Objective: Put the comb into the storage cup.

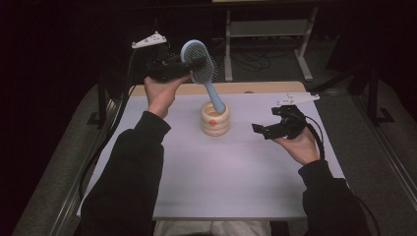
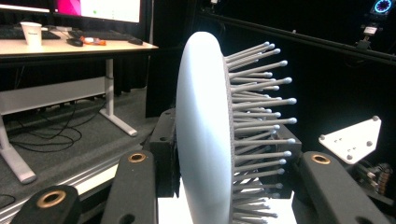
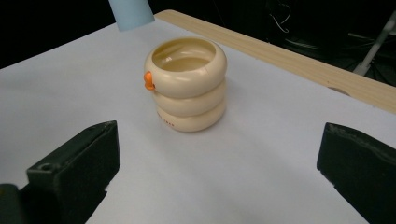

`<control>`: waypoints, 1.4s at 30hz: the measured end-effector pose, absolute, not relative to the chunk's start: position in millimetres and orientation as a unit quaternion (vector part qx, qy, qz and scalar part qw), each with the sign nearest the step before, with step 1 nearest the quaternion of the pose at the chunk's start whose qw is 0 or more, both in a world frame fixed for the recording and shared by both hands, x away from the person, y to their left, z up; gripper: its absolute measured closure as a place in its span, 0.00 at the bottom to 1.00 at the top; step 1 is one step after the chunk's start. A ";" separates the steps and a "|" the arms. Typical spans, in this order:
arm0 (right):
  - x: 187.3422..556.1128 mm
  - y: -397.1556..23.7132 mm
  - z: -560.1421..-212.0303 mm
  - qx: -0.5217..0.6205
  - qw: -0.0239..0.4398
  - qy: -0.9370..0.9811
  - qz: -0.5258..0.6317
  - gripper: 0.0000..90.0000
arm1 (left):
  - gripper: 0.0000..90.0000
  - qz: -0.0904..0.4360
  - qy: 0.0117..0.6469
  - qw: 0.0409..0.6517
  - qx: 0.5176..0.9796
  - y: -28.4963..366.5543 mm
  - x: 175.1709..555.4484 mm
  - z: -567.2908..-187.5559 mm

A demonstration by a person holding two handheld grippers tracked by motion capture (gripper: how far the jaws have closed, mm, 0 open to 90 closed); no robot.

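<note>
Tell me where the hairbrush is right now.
In the high view the hairbrush is held by its head in the left gripper, raised at upper left, handle slanting down over the cream ringed holder.

1 blue hairbrush [image 1: 199, 61]; 1 cream ringed holder [image 1: 215, 119]; 2 grippers, left [image 1: 189, 66] and right [image 1: 259, 130].

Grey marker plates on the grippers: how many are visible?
2. One plate tops the left gripper, which is shut on the hairbrush; the other plate tops the open right gripper, right of the cream holder.
</note>
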State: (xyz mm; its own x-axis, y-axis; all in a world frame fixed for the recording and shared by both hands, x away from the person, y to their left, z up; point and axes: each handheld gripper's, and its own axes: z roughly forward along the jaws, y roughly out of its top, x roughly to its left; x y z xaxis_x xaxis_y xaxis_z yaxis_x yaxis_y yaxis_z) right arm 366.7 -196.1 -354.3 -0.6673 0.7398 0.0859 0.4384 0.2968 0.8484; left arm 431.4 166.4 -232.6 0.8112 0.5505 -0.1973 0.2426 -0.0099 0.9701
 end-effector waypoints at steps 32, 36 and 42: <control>323.6 -256.1 -383.6 0.399 0.202 0.747 0.492 0.00 | 0.63 0.157 0.296 0.614 0.714 156.6 460.5 -251.1; 317.7 -263.8 -386.5 0.401 0.205 0.745 0.493 0.00 | 0.63 0.164 0.289 0.614 0.716 154.9 462.9 -253.9; 308.5 -271.4 -390.0 0.402 0.207 0.743 0.494 0.00 | 0.62 0.167 0.290 0.603 0.724 151.0 467.8 -260.9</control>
State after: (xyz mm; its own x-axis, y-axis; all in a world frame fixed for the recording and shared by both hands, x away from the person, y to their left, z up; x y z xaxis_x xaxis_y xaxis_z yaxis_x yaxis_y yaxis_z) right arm 308.5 -271.4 -390.0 -0.5912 0.8016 0.0897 0.3930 0.1892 0.8998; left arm 467.8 151.0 -260.9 0.7757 0.6217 -0.1087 0.2194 -0.1042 0.9701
